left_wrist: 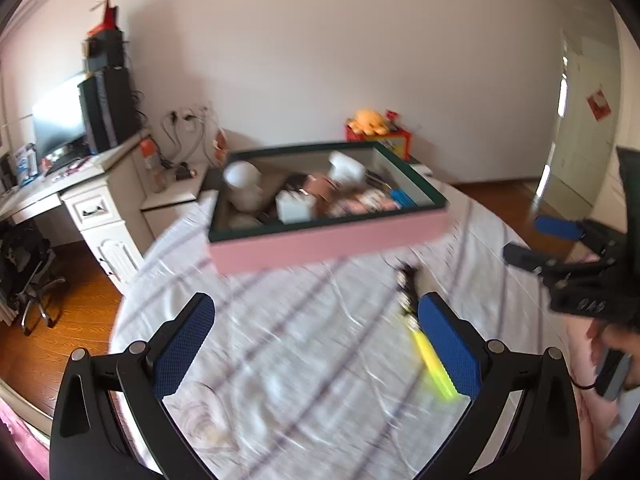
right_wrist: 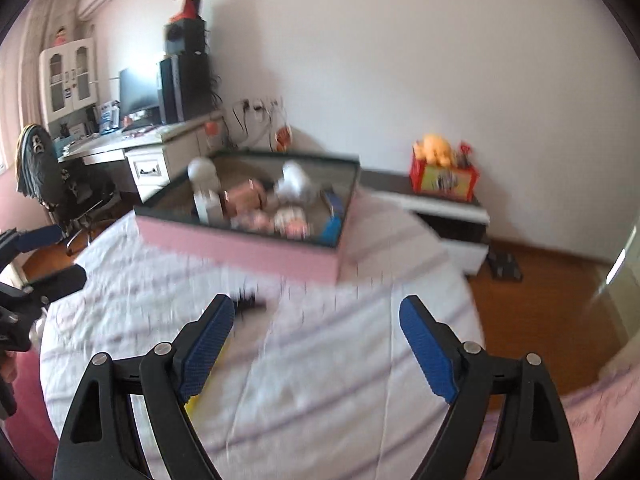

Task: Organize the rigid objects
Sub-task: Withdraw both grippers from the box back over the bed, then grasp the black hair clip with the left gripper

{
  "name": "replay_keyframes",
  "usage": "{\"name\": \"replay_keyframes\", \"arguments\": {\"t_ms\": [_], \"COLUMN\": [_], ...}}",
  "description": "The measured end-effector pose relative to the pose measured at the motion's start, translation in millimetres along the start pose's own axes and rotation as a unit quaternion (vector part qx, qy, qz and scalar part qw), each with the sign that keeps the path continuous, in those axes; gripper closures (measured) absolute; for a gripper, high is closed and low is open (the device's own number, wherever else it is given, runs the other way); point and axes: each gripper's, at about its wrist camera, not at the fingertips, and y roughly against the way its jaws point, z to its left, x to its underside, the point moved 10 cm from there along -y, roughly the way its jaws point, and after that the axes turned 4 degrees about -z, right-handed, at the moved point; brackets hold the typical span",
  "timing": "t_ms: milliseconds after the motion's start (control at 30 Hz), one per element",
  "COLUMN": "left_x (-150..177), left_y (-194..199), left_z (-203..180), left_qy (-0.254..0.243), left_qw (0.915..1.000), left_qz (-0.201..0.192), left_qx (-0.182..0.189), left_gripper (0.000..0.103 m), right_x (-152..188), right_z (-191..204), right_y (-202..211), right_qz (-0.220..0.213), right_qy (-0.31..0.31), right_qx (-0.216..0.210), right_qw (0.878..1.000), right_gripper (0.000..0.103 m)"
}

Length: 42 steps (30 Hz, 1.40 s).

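A pink box (left_wrist: 328, 240) with a dark green rim sits on the bed and holds several objects, among them a white cup (left_wrist: 244, 184). It also shows in the right wrist view (right_wrist: 240, 248). A yellow stick-like object with a dark end (left_wrist: 428, 352) lies on the sheet beside my left gripper's right finger. My left gripper (left_wrist: 316, 340) is open and empty above the sheet. My right gripper (right_wrist: 316, 340) is open and empty; its left finger hides most of the yellow object (right_wrist: 194, 404). Both views are blurred.
The bed has a white sheet with purple stripes (left_wrist: 304, 340). A white desk with a monitor (left_wrist: 60, 124) stands at the left, an office chair (right_wrist: 60, 184) by it. A low white cabinet (right_wrist: 440, 208) carries a red box and yellow plush. Wooden floor (right_wrist: 540, 300) surrounds the bed.
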Motion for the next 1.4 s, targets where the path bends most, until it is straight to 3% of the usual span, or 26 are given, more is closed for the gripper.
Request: {"name": "replay_keyframes", "arguments": {"t_ms": [233, 433, 567, 800, 1000, 1233, 1400], "left_x": [12.0, 23.0, 22.7, 30.4, 34.1, 50.1, 65.0], "left_y": [-38.1, -86.6, -105.4, -126.1, -124.2, -101.1, -74.3], "left_z": [-47.1, -64.2, -64.5, -63.8, -43.6, -3.8, 30.6], "left_qy": [-0.015, -0.031, -0.021, -0.009, 0.017, 0.034, 0.035], "left_qw": [0.9984, 0.9959, 0.9949, 0.9920, 0.9918, 0.9902, 0.9875], "left_qz": [0.044, 0.083, 0.098, 0.125, 0.126, 0.133, 0.134], "left_qx": [0.031, 0.017, 0.012, 0.014, 0.003, -0.024, -0.075], "left_gripper": [0.000, 0.001, 0.014, 0.057, 0.084, 0.084, 0.083], "right_x": [60.8, 79.3, 79.2, 82.1, 82.5, 82.4, 82.7], "right_z": [-6.7, -14.1, -15.5, -15.1, -14.7, -14.4, -14.0], "right_y": [-16.1, -26.5, -28.7, -31.1, -32.2, -32.6, -32.8], "right_qz": [0.044, 0.054, 0.054, 0.063, 0.064, 0.066, 0.066], "right_qy": [-0.045, -0.074, -0.076, -0.060, -0.057, -0.054, -0.053], "right_qx": [0.009, 0.013, 0.018, 0.027, 0.027, 0.030, 0.031], "right_qw": [0.998, 0.996, 0.995, 0.996, 0.996, 0.996, 0.996], "right_gripper": [0.017, 0.017, 0.017, 0.017, 0.017, 0.017, 0.017]}}
